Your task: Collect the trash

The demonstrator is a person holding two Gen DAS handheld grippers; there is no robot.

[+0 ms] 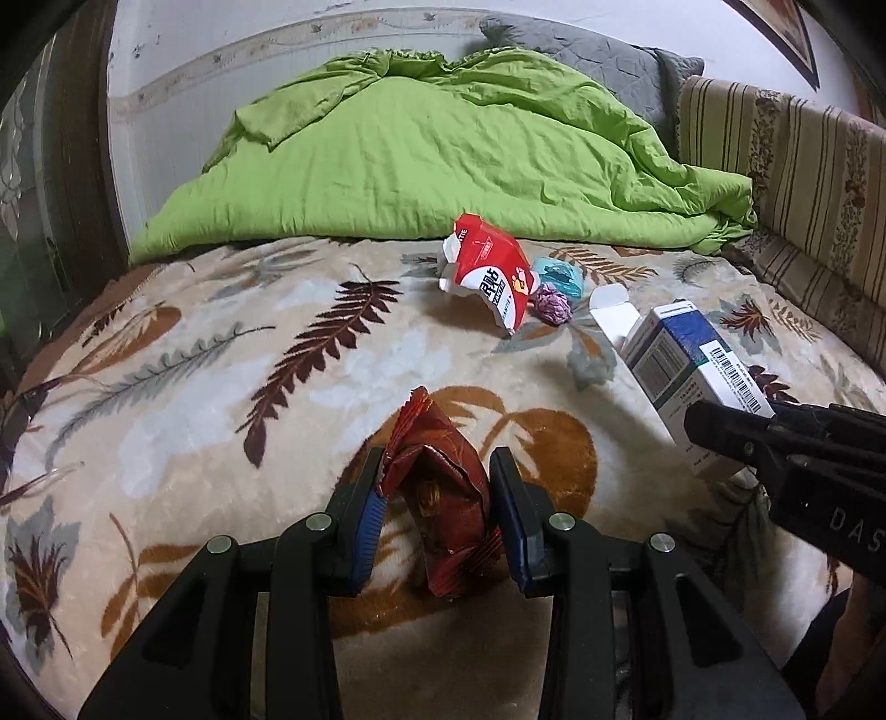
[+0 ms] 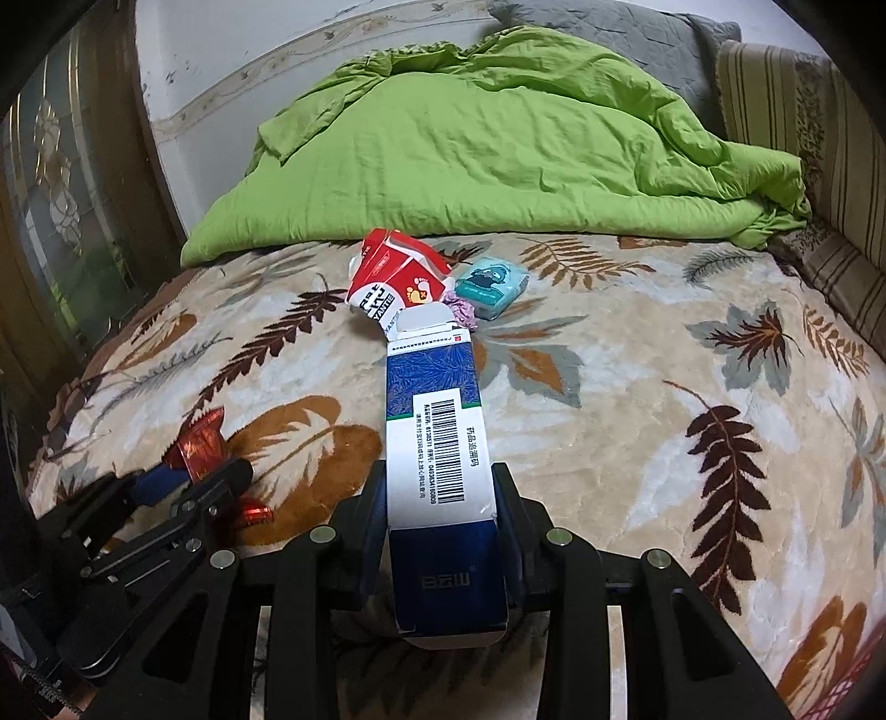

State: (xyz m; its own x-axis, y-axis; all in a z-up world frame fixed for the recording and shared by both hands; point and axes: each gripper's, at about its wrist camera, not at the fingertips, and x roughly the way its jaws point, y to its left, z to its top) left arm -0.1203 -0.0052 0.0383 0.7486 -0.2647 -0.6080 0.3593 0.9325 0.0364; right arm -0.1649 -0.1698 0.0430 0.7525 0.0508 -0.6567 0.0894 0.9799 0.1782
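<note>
My left gripper point(image 1: 437, 487) is shut on a crumpled red foil wrapper point(image 1: 437, 487), held just above the bed's leaf-patterned blanket point(image 1: 221, 354); the same wrapper point(image 2: 202, 443) shows at the left of the right wrist view. My right gripper point(image 2: 440, 493) is shut on a blue and white medicine box point(image 2: 434, 421) with an open top flap, also seen as the box point(image 1: 686, 360) at the right of the left wrist view. Farther up the bed lie a crushed red and white carton point(image 1: 490, 268), a purple crumpled ball point(image 1: 551, 303) and a teal packet point(image 2: 493, 283).
A rumpled green duvet point(image 1: 443, 149) covers the far half of the bed, with a grey pillow point(image 1: 598, 50) behind it. A striped headboard cushion point(image 1: 786, 160) runs along the right. A dark wooden door frame point(image 1: 72, 138) stands at the left.
</note>
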